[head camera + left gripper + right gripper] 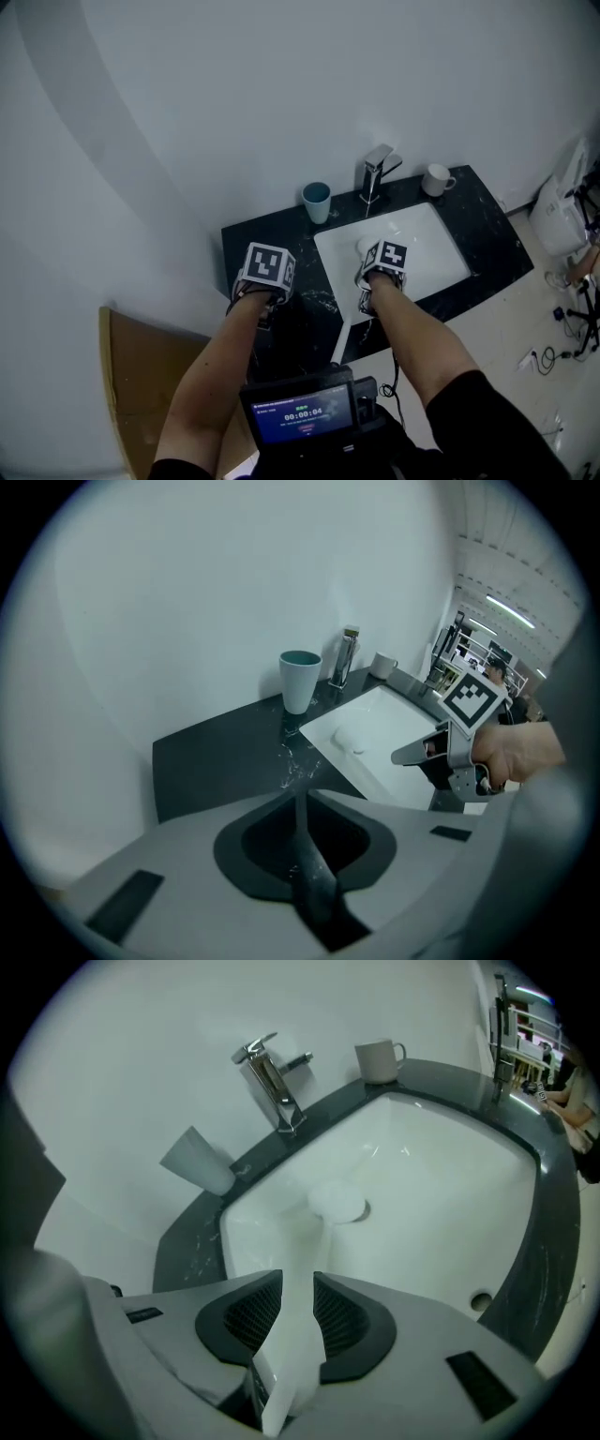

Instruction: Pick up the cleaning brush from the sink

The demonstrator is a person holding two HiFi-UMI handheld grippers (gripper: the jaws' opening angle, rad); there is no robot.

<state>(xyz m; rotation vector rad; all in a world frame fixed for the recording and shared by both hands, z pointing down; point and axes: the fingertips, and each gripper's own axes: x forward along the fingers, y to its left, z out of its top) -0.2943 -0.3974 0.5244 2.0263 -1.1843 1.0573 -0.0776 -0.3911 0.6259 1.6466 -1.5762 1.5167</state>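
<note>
The white cleaning brush point(336, 1202) has its round head down in the white sink point(450, 1194) and its flat handle running back between my right gripper's jaws. My right gripper point(289, 1316) is shut on that handle. From the head view the brush head point(367, 246) shows just past the right gripper point(375, 262), over the sink point(436, 272). Over the black counter left of the basin, my left gripper point(300, 803) is shut on nothing. In its view the brush head point(349, 735) and the right gripper point(436, 754) also show.
A teal cup point(317, 202) stands at the back left of the counter point(267, 234). A chrome faucet point(377, 171) rises behind the basin and a white mug point(436, 178) stands to its right. A cardboard box point(131, 375) and floor cables point(562, 347) flank the vanity.
</note>
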